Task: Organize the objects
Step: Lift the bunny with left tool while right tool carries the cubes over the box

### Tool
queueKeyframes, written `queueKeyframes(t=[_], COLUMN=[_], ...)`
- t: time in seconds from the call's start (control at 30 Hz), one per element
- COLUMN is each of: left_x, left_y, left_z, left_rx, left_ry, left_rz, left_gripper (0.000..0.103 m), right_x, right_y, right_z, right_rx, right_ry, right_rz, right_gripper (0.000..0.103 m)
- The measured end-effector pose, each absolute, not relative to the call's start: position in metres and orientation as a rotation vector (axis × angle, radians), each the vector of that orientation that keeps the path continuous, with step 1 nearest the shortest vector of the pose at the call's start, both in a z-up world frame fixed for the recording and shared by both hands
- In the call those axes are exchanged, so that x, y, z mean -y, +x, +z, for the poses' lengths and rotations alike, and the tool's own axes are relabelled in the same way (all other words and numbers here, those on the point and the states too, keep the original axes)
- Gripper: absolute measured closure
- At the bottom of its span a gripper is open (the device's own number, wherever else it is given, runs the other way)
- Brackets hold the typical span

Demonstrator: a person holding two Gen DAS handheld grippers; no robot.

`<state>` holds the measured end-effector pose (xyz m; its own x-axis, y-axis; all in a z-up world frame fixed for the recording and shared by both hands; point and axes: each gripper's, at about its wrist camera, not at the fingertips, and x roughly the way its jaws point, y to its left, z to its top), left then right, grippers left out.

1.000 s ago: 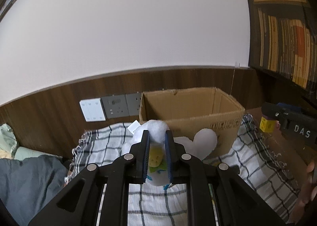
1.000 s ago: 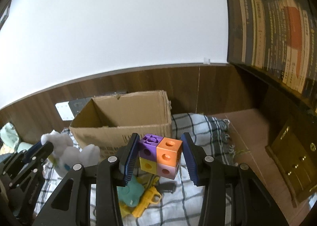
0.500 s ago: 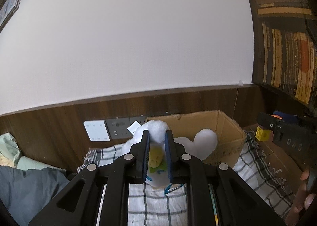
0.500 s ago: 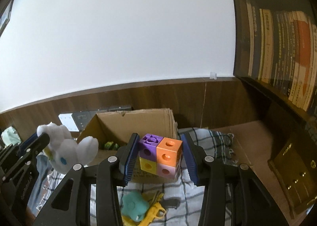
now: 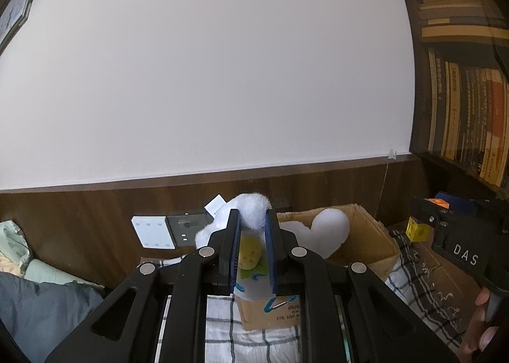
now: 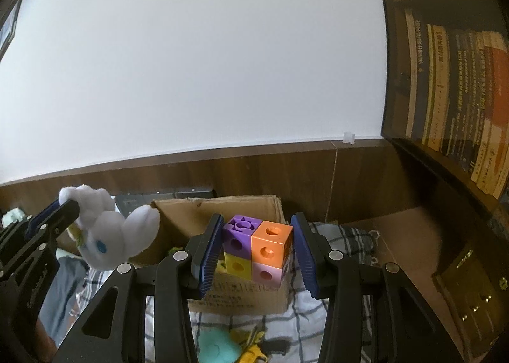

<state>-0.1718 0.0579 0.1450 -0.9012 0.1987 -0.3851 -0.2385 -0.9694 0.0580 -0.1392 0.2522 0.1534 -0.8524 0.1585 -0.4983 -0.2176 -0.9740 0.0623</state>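
I've got the left gripper (image 5: 251, 226) clamped on the plush (image 5: 254, 207) and the right gripper (image 6: 257, 245) on the blocks (image 6: 257, 245), box (image 6: 222, 210) just ahead and below both.

a white plush bunny (image 5: 251, 213) with a blue eye and long ears hangs pinched in blue pads above the open cardboard box (image 6: 222, 213). a block of purple, orange, yellow and pink cubes (image 6: 257, 248) sits clamped level, just before the box.
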Motion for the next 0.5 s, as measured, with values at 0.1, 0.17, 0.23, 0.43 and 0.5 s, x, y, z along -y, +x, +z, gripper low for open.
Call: queueKeyframes(t=[0.1,0.17,0.23,0.43,0.5], left_x=[-0.057,-0.058,-0.060,-0.064,-0.065], left_y=[-0.179,-0.185,-0.190,-0.209,-0.217], left_z=[0.150,0.154,0.157,0.157,0.155], left_rx=[-0.143,-0.142,-0.146,-0.141,-0.136], left_ry=[-0.552,-0.541,-0.533,-0.544,-0.555], left_rz=[2.859,2.862,2.862,2.861,2.861], left_gripper=[0.087,0.087,0.087,0.087,0.087], right_x=[-0.252,-0.252,-0.251,-0.251,-0.251], right_y=[-0.146,-0.151,-0.157,-0.177,-0.183], right_z=[0.155,0.156,0.156,0.153,0.151], right_rx=[-0.171,-0.167,-0.164,-0.161,-0.162], right_ry=[-0.749,-0.751,-0.753,-0.775,-0.786], right_rz=[2.850,2.854,2.857,2.859,2.858], right_gripper=[0.059,0.059,0.059,0.059,0.059])
